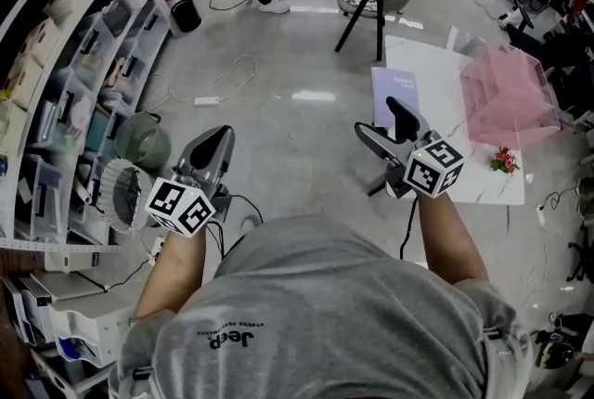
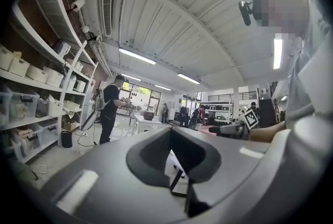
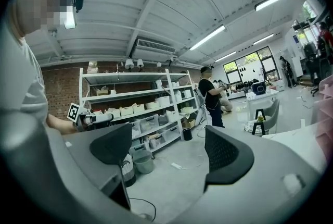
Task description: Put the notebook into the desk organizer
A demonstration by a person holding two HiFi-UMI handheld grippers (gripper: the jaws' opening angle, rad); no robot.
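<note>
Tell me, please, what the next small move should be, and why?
Probably bring the right gripper forward and down to the notebook: its jaws stand open and empty in the air, and the notebook lies flat on the white table, beside the pink desk organizer, not yet gripped.

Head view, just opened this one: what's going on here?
A person holds a pair of tongs in each hand, both raised in the air in front of the body. The right tongs are open and empty. The left tongs are shut with nothing in them. The notebook lies flat on the white table, apart from the pink desk organizer and untouched. Putting it in has not begun.
</note>
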